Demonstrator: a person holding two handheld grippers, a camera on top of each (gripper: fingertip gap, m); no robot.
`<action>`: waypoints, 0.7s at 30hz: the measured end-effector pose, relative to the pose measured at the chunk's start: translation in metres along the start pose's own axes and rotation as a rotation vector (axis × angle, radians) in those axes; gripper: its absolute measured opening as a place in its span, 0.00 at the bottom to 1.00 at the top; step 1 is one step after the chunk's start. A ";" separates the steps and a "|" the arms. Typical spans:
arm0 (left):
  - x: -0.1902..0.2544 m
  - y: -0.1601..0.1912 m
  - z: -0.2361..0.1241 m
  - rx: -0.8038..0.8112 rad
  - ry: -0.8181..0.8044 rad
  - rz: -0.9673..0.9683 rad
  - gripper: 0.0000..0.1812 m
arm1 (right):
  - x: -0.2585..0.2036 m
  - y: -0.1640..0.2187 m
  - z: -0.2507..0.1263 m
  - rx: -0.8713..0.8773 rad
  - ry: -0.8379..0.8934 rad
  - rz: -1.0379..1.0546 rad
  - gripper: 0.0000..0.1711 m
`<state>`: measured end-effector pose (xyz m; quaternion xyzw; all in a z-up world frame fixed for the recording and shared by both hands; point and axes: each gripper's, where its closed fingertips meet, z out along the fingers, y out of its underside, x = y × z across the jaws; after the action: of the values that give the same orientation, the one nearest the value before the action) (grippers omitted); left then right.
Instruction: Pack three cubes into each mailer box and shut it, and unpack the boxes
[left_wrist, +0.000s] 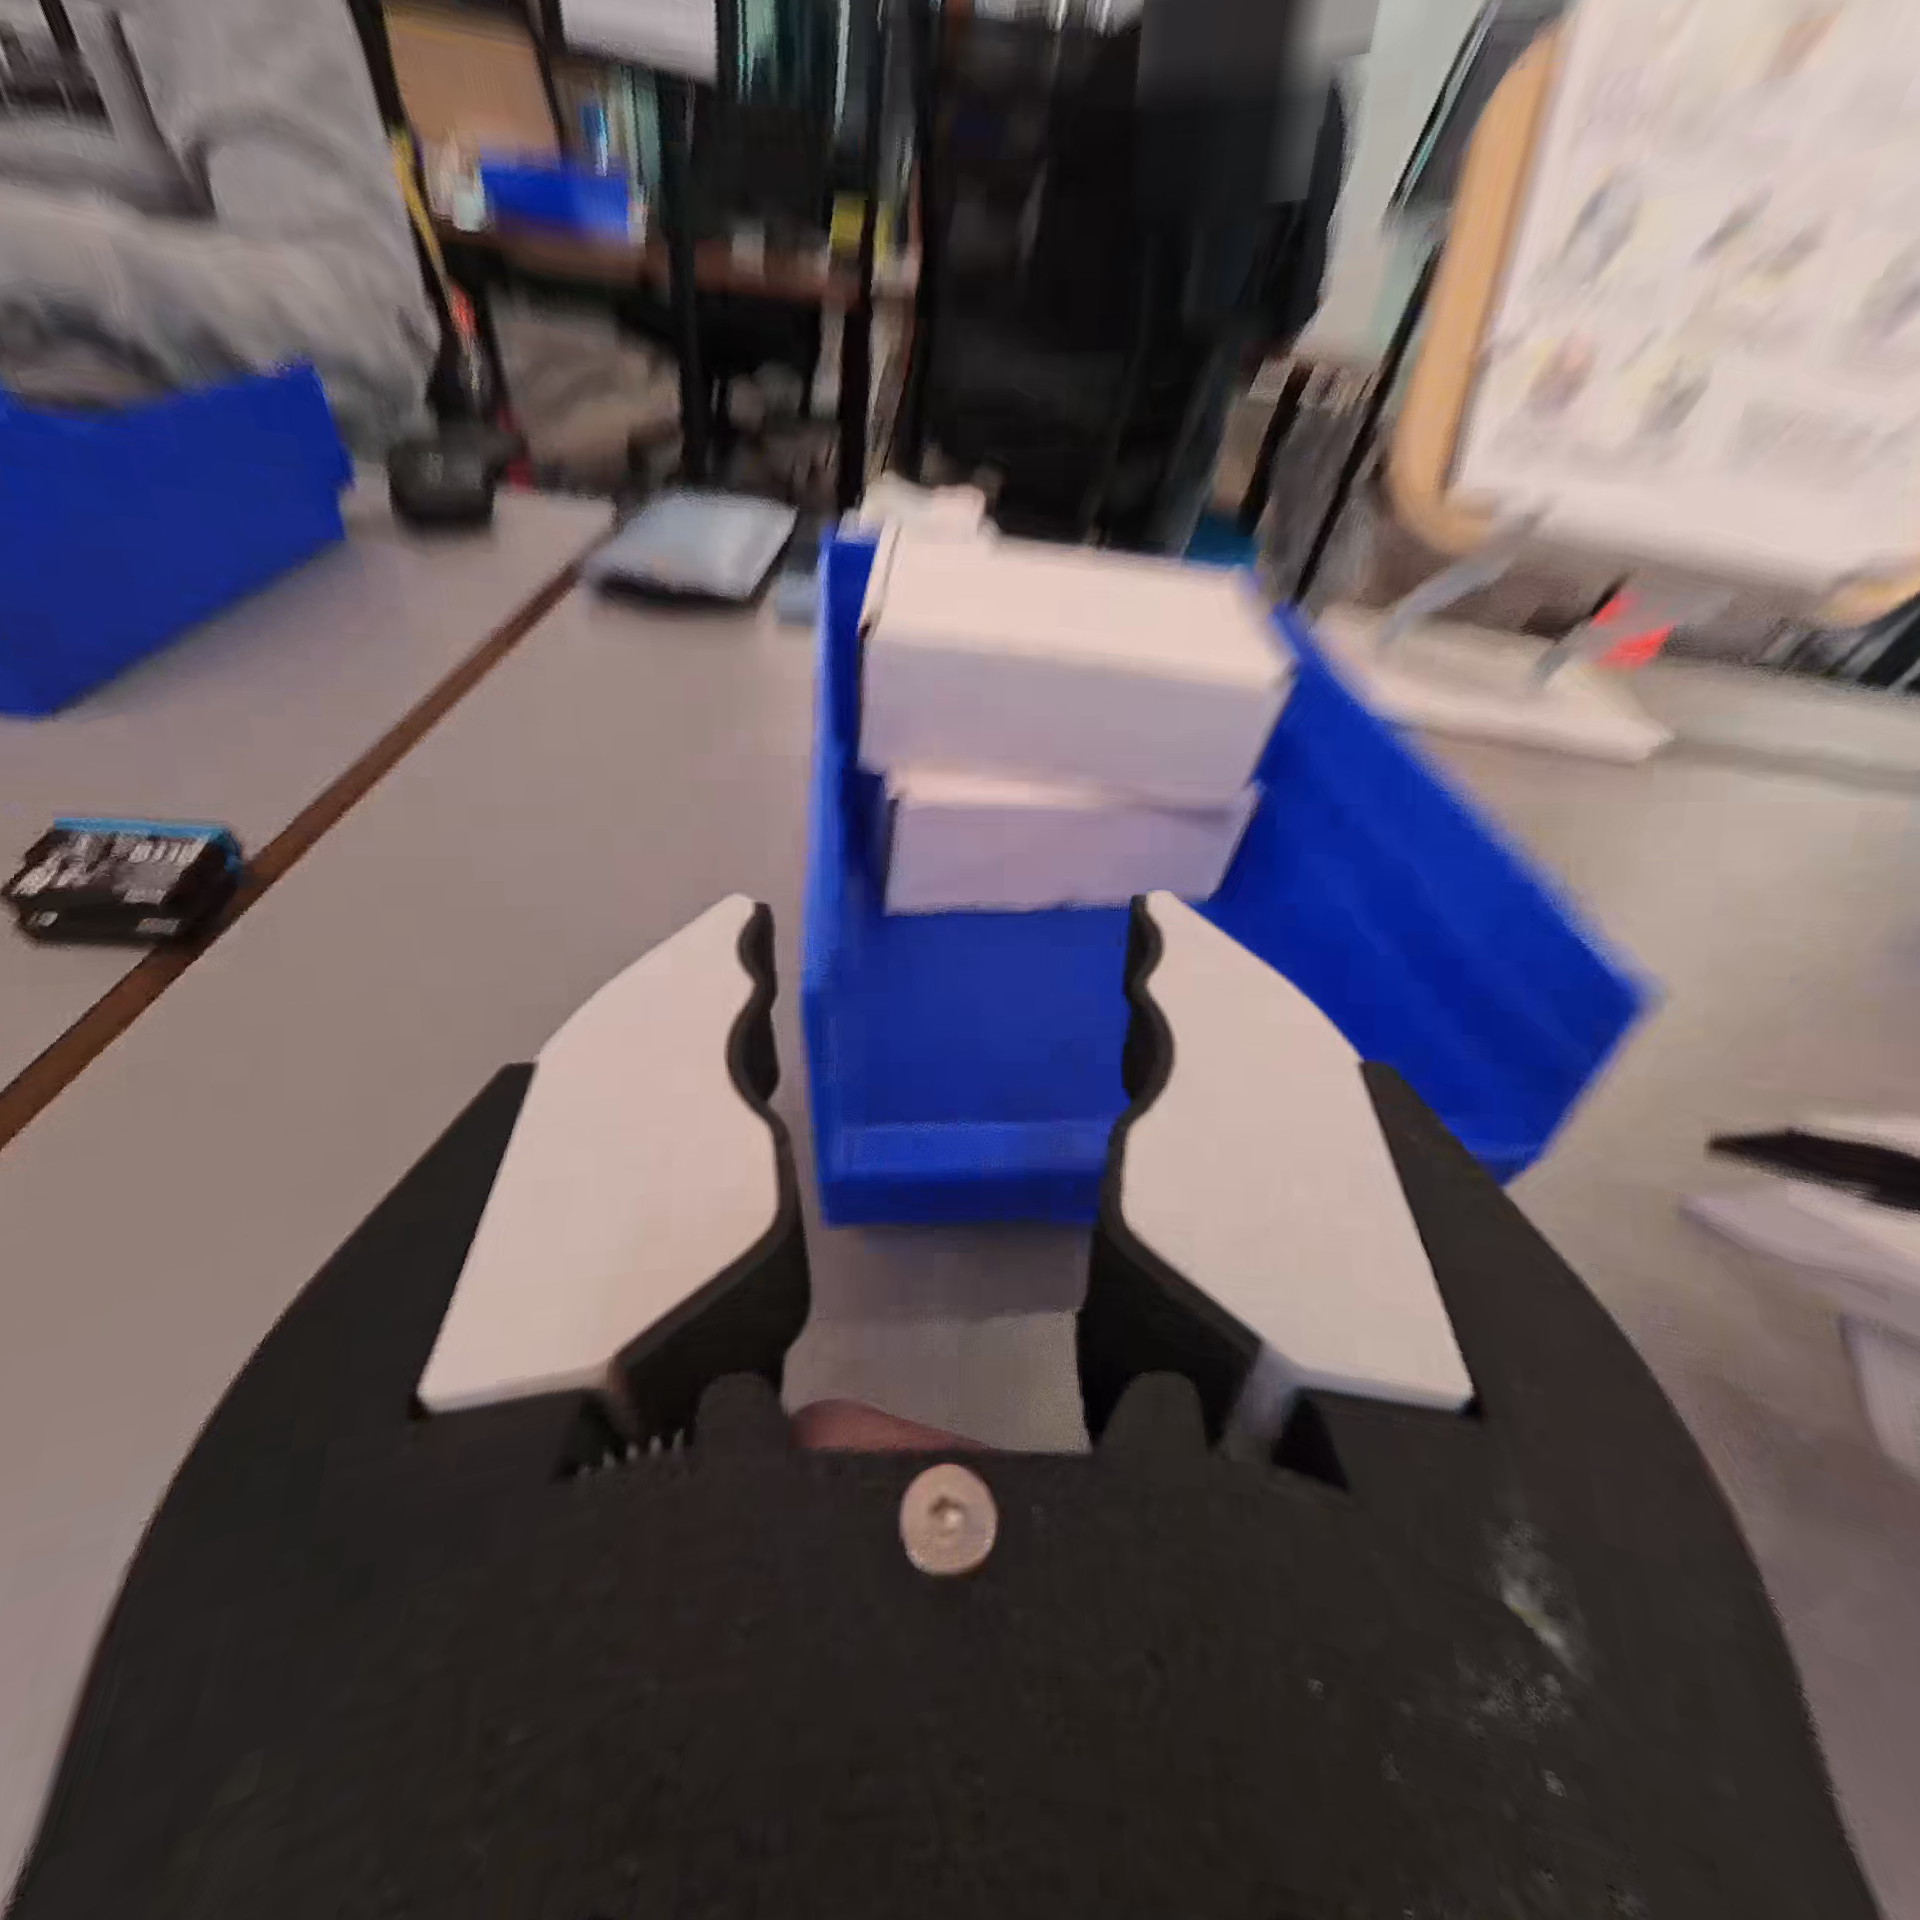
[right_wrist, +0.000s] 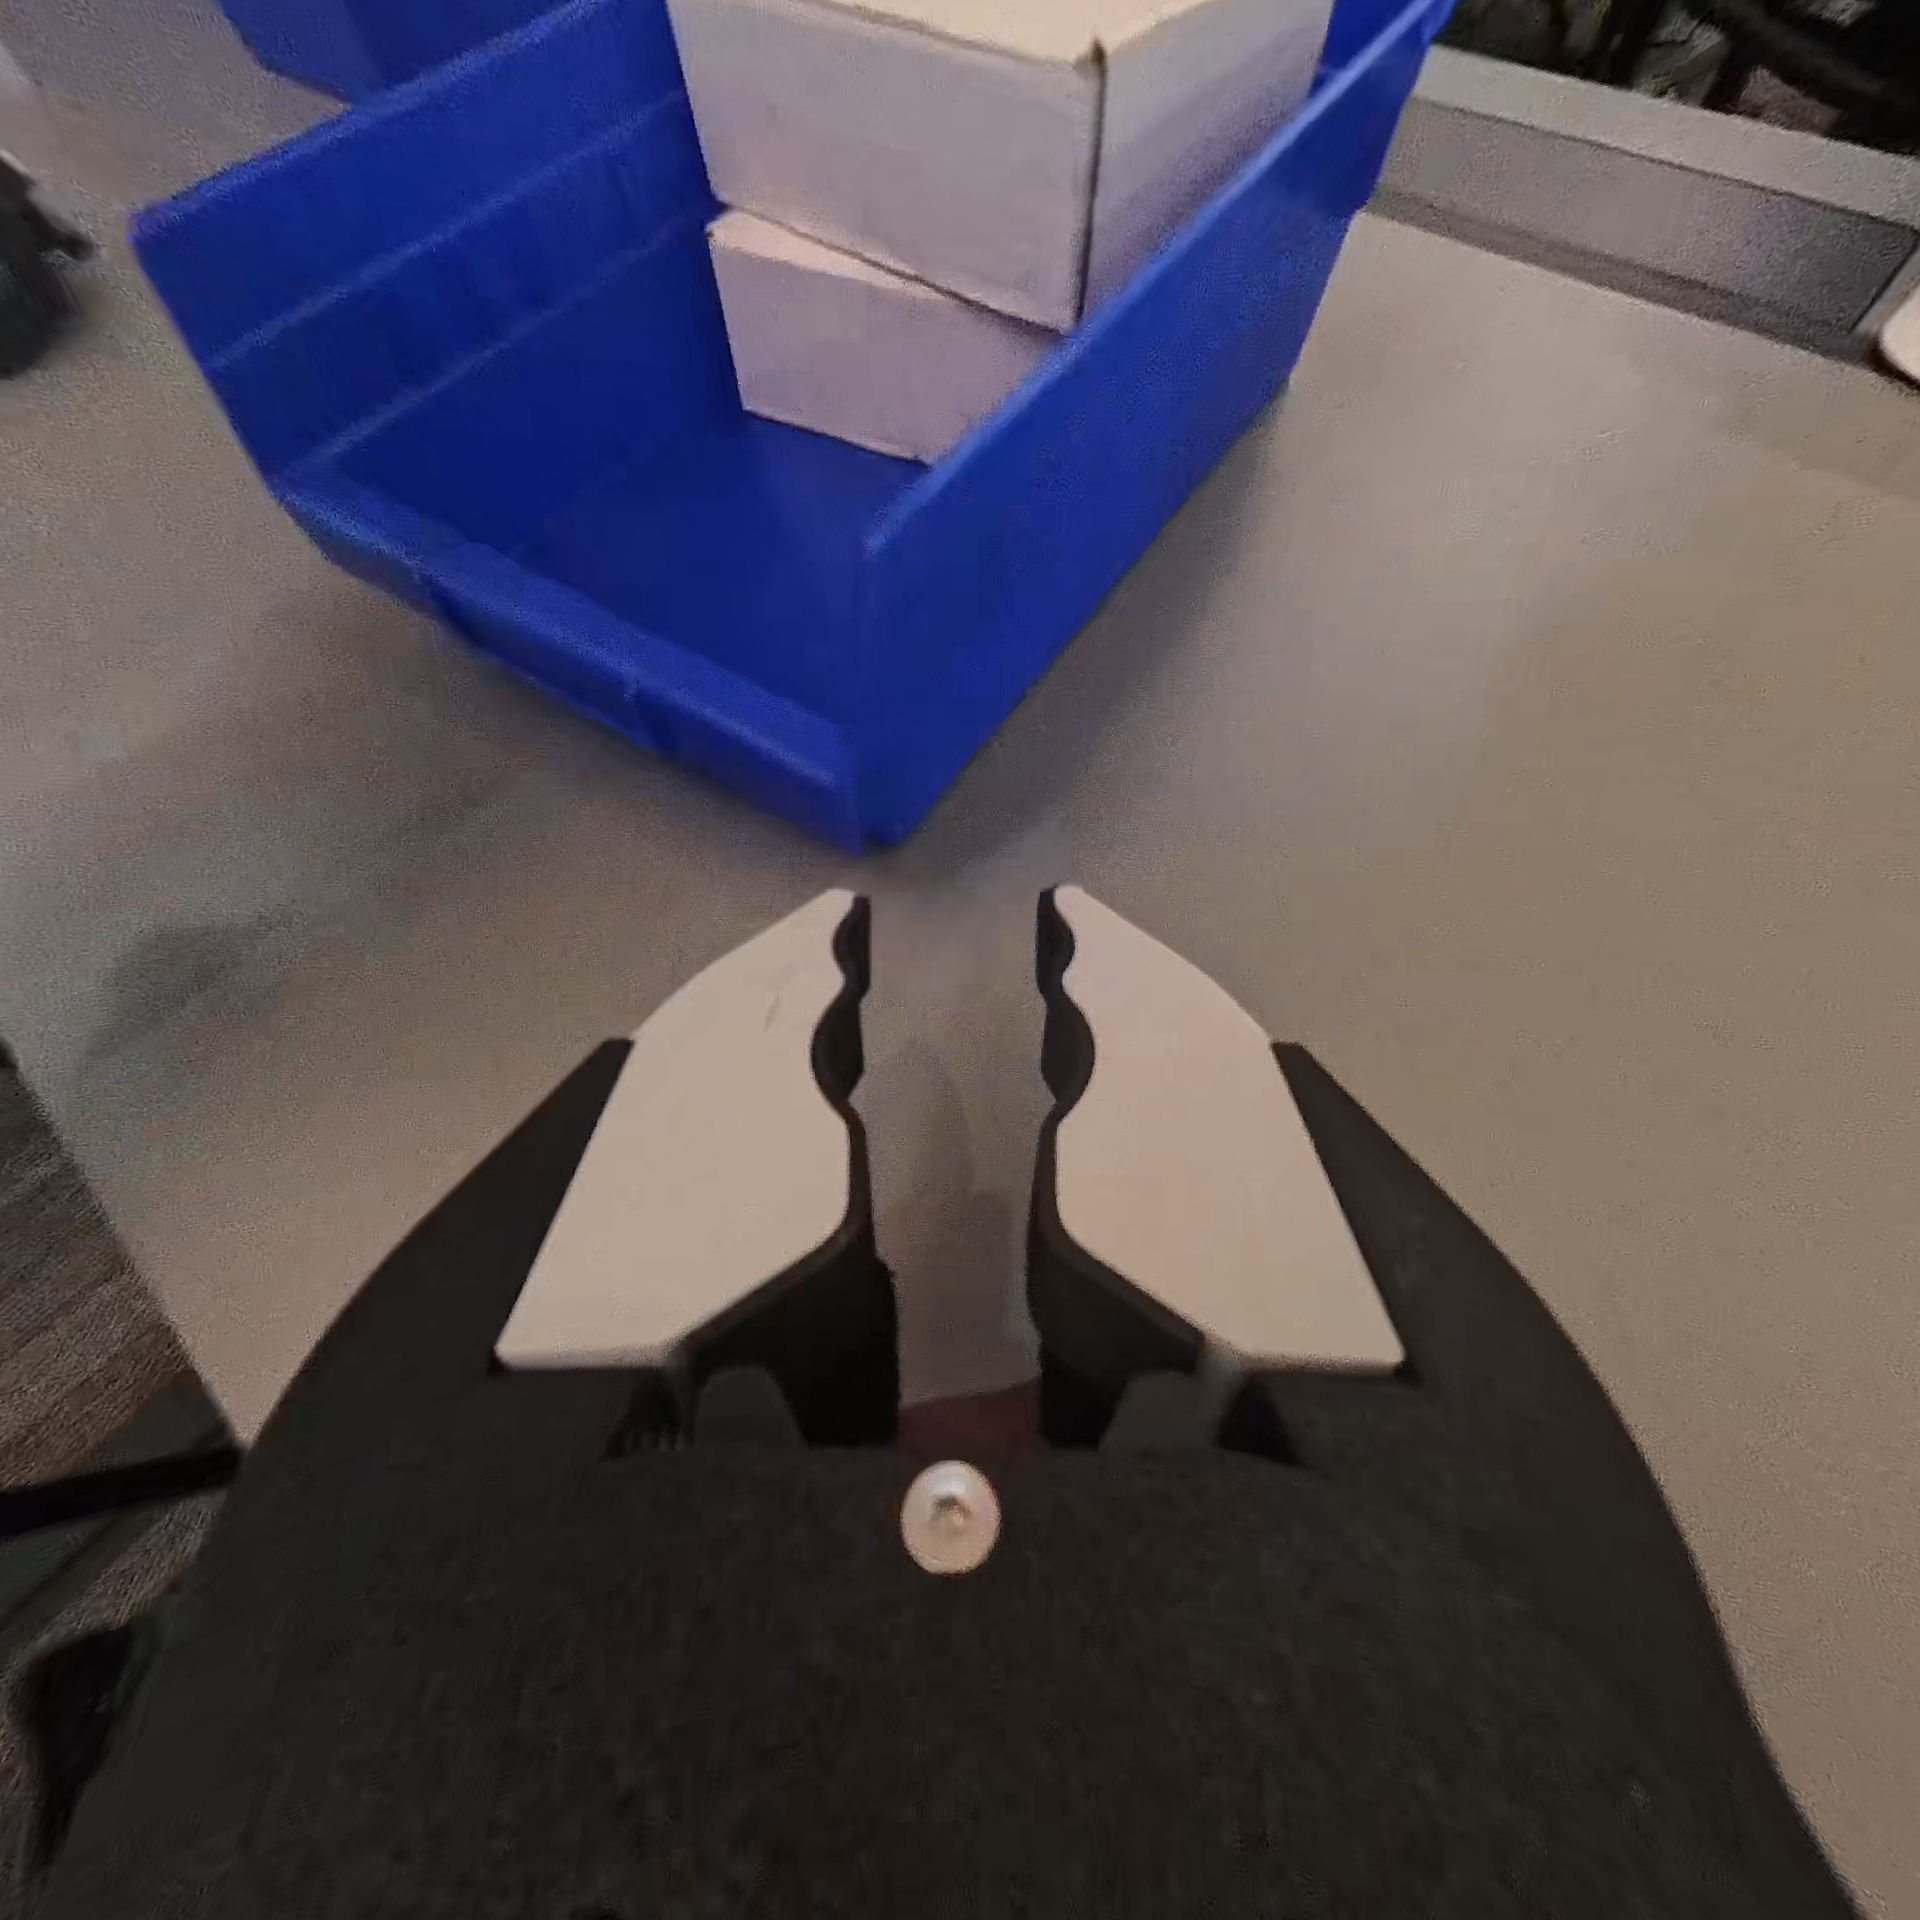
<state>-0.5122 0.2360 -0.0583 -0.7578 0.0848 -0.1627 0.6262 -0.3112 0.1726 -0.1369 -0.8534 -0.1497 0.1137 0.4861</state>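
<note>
A blue bin (left_wrist: 966, 1049) stands on the grey table with two shut white mailer boxes stacked at its far end: an upper box (left_wrist: 1070, 665) on a lower box (left_wrist: 1060, 847). My left gripper (left_wrist: 951, 914) is open and empty, just short of the bin's low front wall. In the right wrist view the same bin (right_wrist: 644, 582) holds the upper box (right_wrist: 904, 145) and lower box (right_wrist: 862, 343). My right gripper (right_wrist: 951, 904) is open and empty above bare table, near the bin's front corner. No cubes show.
A second blue bin (left_wrist: 156, 540) stands at the far left. A black packet (left_wrist: 120, 878) lies on the left table. A white item with a black strip (left_wrist: 1829, 1184) lies at the right. Shelves and a board stand behind. The left view is blurred.
</note>
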 end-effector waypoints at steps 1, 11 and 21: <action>0.012 -0.009 -0.012 0.061 0.036 -0.033 0.34 | 0.008 0.011 -0.019 0.000 -0.040 0.014 0.20; 0.189 0.062 -0.053 -0.136 0.435 -0.066 0.35 | 0.180 0.076 -0.218 0.275 0.192 0.022 0.20; 0.223 0.059 -0.024 -0.135 0.508 0.048 0.31 | 0.248 0.102 -0.237 0.277 0.343 0.229 0.13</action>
<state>-0.3086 0.1276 -0.0803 -0.7305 0.2679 -0.3270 0.5364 0.0146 0.0257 -0.1181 -0.7969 0.0498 0.0408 0.6006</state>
